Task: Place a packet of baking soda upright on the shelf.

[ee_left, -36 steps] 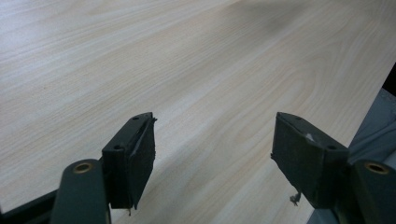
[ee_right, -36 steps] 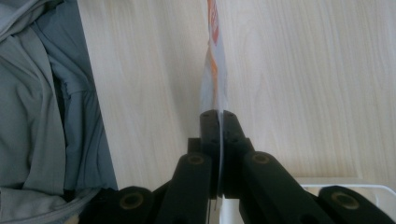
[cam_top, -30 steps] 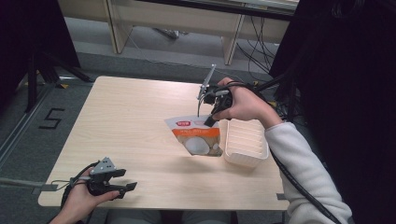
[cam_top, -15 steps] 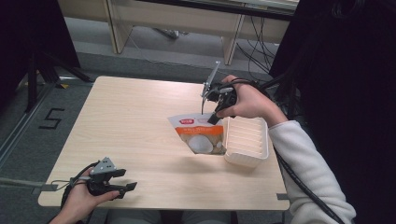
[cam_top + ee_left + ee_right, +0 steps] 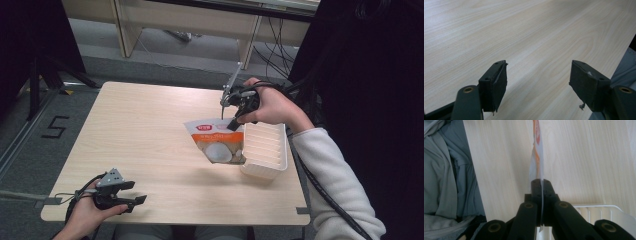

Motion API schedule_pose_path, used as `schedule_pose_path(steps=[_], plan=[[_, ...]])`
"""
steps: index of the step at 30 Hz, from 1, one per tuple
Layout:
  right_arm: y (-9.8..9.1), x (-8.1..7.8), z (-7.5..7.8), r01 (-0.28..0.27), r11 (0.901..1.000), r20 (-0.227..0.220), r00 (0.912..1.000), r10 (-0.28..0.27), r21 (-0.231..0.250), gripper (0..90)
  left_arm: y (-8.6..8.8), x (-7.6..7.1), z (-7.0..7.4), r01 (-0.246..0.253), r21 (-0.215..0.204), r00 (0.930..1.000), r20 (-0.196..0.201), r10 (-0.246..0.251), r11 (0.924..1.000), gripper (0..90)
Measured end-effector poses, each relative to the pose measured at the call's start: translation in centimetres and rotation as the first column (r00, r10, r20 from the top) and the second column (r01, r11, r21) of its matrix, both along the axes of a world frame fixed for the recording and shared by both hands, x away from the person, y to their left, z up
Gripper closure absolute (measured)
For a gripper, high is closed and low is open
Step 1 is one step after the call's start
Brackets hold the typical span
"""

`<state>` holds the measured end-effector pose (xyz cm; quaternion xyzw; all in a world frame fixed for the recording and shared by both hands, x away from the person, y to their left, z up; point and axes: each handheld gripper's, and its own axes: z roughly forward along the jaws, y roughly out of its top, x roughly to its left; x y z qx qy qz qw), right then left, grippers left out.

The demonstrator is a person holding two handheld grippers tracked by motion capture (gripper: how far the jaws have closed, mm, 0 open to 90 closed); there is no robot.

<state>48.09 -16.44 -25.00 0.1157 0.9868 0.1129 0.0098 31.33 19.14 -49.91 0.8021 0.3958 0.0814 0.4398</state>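
Note:
A white and orange food pouch (image 5: 216, 142) with a round white picture on it hangs tilted at the table's right middle. My right gripper (image 5: 233, 123) is shut on its top edge. In the right gripper view the jaws are pressed together on the thin edge of the pouch (image 5: 537, 157), right gripper (image 5: 540, 181). The pouch's lower right side meets the left wall of a ribbed white tray (image 5: 265, 147). My left gripper (image 5: 134, 192) rests at the table's front left corner, open, with bare wood between its jaws in the left gripper view (image 5: 539, 66).
The light wooden table (image 5: 145, 130) is bare wood at its left and middle. A person's sleeve (image 5: 335, 180) lies along the right edge beside the tray (image 5: 604, 211). Cables trail from both grippers. Desk legs and wires stand on the floor beyond the far edge.
The right hand has crept slightly right and away with the pouch still clamped. The left hand has stayed put.

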Motion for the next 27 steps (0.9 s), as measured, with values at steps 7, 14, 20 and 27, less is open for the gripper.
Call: schedule_pose_path(steps=[7,14,20,27], plan=[[-0.9,0.2,0.5,0.003,1.0,0.005,1.0,-0.003,0.001,90.0,0.0,0.0,0.0,0.003,0.005,1.0,-0.001,-0.003,1.0,29.7],[-1.8,0.3,1.0,0.014,0.9999,0.014,0.9998,-0.014,0.007,90.0,0.0,0.1,0.0,0.004,0.006,1.0,0.0,-0.004,1.0,29.7],[-2.6,0.5,1.1,0.016,0.9998,0.017,0.9997,-0.016,0.009,90.0,0.1,0.1,0.0,0.004,0.007,1.0,0.0,-0.004,1.0,29.7],[-3.3,0.7,1.3,0.029,0.9995,0.02,0.9994,-0.03,0.009,90.0,0.1,0.1,0.0,0.003,0.007,1.0,0.0,-0.003,1.0,29.7]])
